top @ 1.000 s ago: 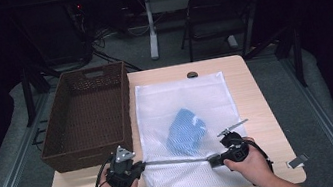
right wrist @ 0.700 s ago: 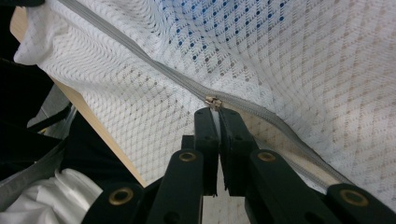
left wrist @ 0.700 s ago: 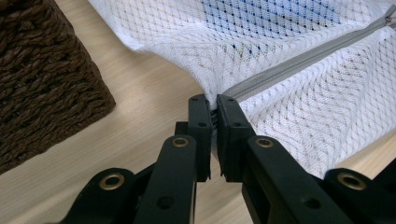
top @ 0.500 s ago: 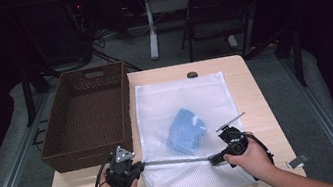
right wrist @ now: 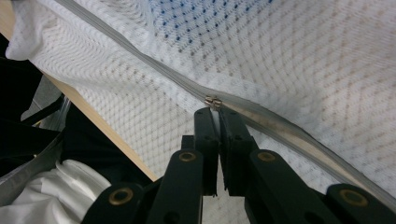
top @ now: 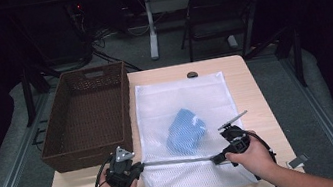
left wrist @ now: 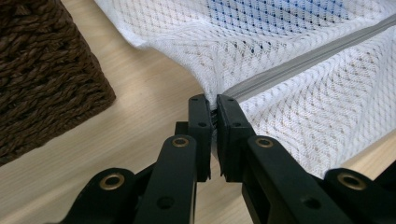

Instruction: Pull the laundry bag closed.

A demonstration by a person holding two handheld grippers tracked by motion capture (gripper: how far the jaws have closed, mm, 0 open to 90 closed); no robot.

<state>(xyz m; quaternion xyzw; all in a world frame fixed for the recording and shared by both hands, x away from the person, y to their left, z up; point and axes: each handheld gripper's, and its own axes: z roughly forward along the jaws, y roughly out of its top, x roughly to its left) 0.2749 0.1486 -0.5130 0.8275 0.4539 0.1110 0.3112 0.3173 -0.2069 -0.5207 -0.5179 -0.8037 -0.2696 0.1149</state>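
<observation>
A white mesh bag [top: 181, 101] lies flat on the table with a blue cloth [top: 185, 131] inside it. Its grey zipper [top: 177, 161] runs along the near edge, stretched between my two grippers. My left gripper [top: 138, 168] is shut on the bag's left end, where the zipper [left wrist: 303, 60] starts; in its own view the left gripper [left wrist: 215, 100] pinches the mesh [left wrist: 289, 116]. My right gripper [top: 217, 157] is shut on the small metal zipper pull [right wrist: 213, 101]; its tips [right wrist: 215, 111] sit just under it. Beyond the pull the zipper [right wrist: 140, 51] looks closed.
A dark brown woven basket [top: 87, 116] stands to the left of the bag, close to my left gripper, and its corner [left wrist: 42, 79] shows in the left gripper view. A small dark object [top: 192, 74] lies at the table's far edge. Bare wood [top: 249, 85] runs along the bag's right side.
My right gripper has shifted slightly to the right along the zipper line. The left gripper has stayed where it was, and both have stayed shut.
</observation>
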